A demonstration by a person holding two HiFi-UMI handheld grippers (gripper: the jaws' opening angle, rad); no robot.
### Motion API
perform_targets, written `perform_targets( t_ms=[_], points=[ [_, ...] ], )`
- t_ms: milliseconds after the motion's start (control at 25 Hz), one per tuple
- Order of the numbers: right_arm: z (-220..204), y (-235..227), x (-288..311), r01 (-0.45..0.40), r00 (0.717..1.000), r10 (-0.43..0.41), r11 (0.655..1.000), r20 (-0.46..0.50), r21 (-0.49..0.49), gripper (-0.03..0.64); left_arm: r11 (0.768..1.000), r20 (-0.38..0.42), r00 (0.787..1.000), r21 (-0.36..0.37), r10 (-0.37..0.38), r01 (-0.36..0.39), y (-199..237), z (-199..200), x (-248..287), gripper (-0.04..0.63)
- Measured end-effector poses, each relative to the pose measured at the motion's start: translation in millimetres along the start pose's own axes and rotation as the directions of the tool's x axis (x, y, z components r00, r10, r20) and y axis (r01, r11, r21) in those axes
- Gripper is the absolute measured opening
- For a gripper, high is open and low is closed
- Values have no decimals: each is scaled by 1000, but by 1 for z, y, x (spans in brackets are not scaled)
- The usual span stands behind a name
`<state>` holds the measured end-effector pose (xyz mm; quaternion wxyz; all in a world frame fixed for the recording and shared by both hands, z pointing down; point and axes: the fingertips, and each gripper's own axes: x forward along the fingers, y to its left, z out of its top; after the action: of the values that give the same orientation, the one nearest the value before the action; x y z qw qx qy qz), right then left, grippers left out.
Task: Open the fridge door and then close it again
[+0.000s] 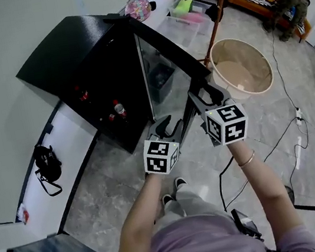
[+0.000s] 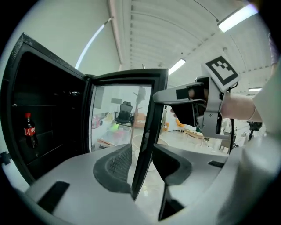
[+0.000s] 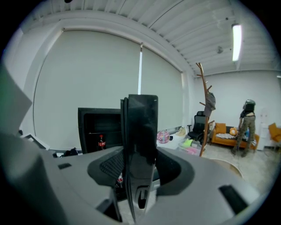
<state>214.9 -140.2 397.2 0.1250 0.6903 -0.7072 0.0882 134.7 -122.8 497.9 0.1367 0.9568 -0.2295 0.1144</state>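
A black fridge stands against the white wall, its glass door swung wide open toward me. Red-labelled cola bottles stand inside. My left gripper is at the door's free edge, lower down. In the left gripper view that edge runs between the jaws of the left gripper, and both pads lie against it. My right gripper holds the same edge a little higher. In the right gripper view the door edge fills the gap of the right gripper. One bottle shows in the cabinet behind.
A round beige tub sits on the floor just beyond the door, beside a wooden coat stand. Cables trail across the tiles at right. A black bag lies by the wall at left, and plastic boxes are stacked behind the fridge.
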Motion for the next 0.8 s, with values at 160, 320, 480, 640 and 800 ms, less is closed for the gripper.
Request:
perform_targets(
  t_ms=[160,320,480,640,800],
  points=[
    [-1,-16,2,27,1000,-27,999,3,16,216,998,26,999,-41,45,-44,19,8,-6,124],
    [-1,-33,3,36,999,-36,999,20,24,213,995,36,996,-60,82,-79,34,13,-9,112],
    [-1,-50,7,37,999,-37,999,31,24,212,989,19,992,-91,122,-120,47,15,-4,74],
    [-2,-71,9,64,998,-65,998,28,26,207,983,-2,991,-127,134,-133,52,18,7,62],
    [0,-92,17,66,997,-67,997,29,27,202,981,11,990,-138,139,-136,57,29,17,46]
  ],
)
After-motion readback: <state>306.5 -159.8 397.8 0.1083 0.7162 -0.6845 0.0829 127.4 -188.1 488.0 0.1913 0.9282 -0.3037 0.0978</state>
